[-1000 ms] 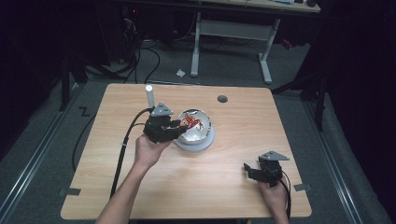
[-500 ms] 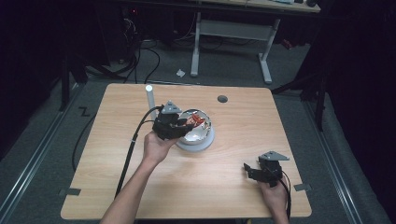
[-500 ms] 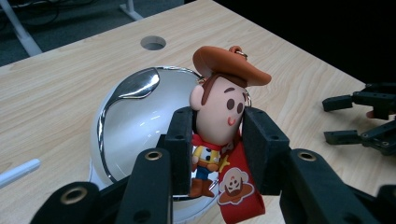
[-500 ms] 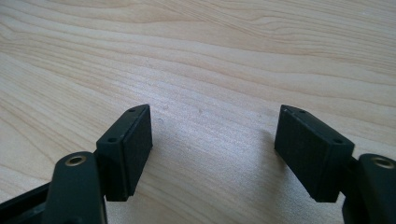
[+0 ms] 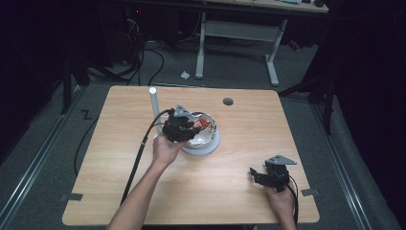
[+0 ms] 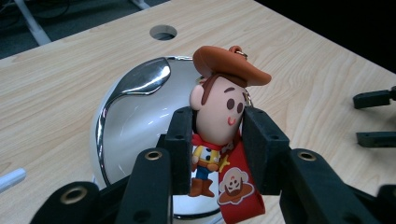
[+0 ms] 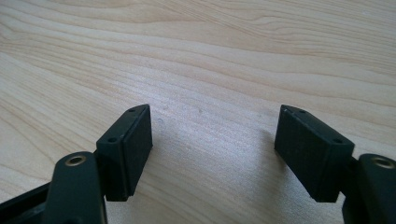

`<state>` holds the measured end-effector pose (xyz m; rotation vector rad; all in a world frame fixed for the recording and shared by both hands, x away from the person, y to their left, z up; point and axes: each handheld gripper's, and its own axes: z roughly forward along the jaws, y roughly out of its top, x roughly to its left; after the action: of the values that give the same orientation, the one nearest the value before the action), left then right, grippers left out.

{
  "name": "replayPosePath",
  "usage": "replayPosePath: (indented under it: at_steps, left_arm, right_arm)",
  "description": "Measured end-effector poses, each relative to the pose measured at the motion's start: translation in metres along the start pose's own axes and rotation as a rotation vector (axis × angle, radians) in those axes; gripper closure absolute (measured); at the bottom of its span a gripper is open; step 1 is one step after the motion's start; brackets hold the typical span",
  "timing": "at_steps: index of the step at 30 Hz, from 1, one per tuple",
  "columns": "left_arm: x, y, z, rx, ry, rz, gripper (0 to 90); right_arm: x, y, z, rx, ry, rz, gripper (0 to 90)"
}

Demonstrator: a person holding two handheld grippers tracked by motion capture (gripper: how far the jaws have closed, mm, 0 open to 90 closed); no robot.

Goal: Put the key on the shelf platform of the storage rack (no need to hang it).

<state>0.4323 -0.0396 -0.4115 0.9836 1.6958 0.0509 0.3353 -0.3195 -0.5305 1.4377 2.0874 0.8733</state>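
Observation:
My left gripper (image 6: 217, 140) (image 5: 191, 130) is shut on a small cowboy figure keychain (image 6: 219, 107) with a brown hat and a red strap tag (image 6: 236, 186). It hangs just above a white round bowl (image 6: 135, 135) (image 5: 209, 143) with a shiny chrome inside, at the table's middle. The bowl holds some red and orange bits (image 5: 205, 122). My right gripper (image 7: 212, 149) (image 5: 258, 175) stands open low over bare wood near the front right of the table, nothing between its pads.
A white upright cylinder (image 5: 154, 101) stands just left of the bowl. A round cable hole (image 5: 228, 101) (image 6: 163, 32) lies in the tabletop behind the bowl. The left gripper's black cable (image 5: 139, 158) trails toward the front edge.
My left gripper has carried the figure to the right and down, from the bowl's left rim to over the bowl. The right gripper has stayed in place.

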Motion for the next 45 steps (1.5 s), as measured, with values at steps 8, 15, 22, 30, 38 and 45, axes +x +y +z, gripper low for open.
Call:
replayPosePath:
  at_steps: [8,15,22,30,38,45]
  left_arm:
    - [0.005,-0.004,0.014,-0.012,0.016,0.004,65.1]
    - [0.009,-0.009,0.025,-0.022,0.036,0.006,65.1]
    - [0.013,-0.015,0.036,-0.019,0.062,0.014,65.0]
    - [0.017,-0.019,0.045,-0.019,0.093,0.031,64.8]
    - [0.021,-0.022,0.05,-0.018,0.115,0.053,64.4]
    - [0.017,-0.019,0.047,-0.021,0.107,0.034,60.5]
  right_arm:
    - [0.0,0.0,0.0,0.0,0.0,-0.001,28.0]
    - [0.0,0.0,0.0,0.0,0.0,-0.001,27.9]
    - [0.0,0.0,0.0,0.0,0.0,-0.001,27.9]
    - [0.0,0.0,0.0,0.001,0.0,0.0,27.9]
    - [0.0,0.0,0.0,0.0,0.0,-0.001,27.9]
    - [0.0,0.0,0.0,0.001,-0.001,0.001,27.9]
